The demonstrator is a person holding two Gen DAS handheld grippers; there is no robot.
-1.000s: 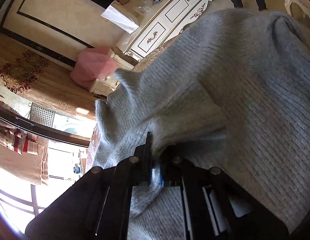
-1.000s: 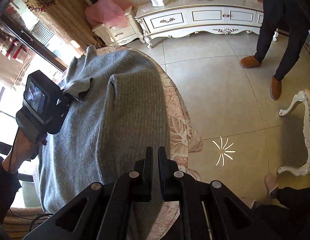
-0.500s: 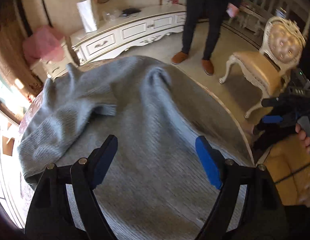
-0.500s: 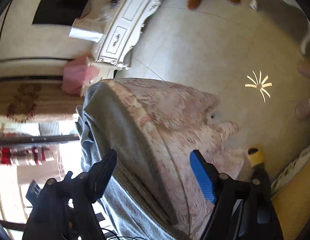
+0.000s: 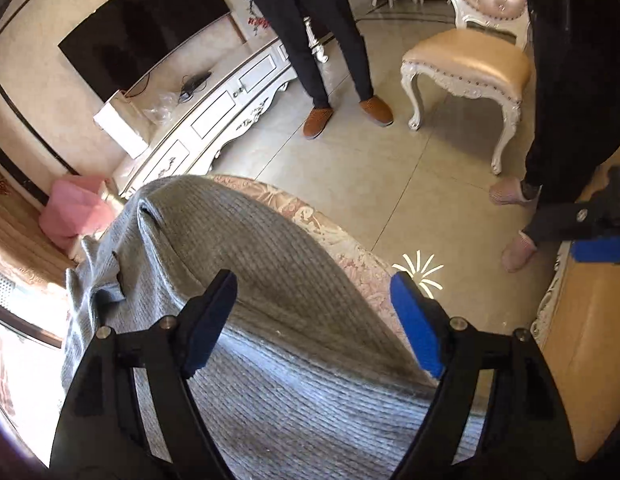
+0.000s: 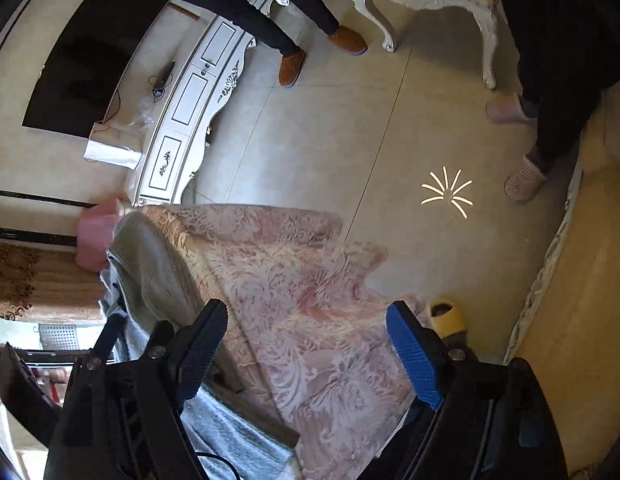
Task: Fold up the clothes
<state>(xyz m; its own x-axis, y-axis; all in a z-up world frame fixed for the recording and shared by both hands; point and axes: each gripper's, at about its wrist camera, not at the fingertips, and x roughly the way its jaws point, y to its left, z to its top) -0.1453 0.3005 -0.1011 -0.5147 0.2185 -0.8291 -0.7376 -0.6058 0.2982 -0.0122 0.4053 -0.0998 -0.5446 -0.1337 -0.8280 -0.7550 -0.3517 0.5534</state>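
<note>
Left wrist view: the left tool (image 5: 311,322), jaws wide but narrowing and gripping nothing, hovers over a grey knit sweater (image 5: 250,280) spread on the floral-clothed counter (image 5: 329,232). The right tool (image 6: 306,350) hangs equally wide and empty above the counter's draped edge. Soft and floppy, the sweater looks best pinched at a hem or sleeve edge. Beyond, a bystander (image 5: 310,20) stands beside a white cabinet (image 5: 214,116).
</note>
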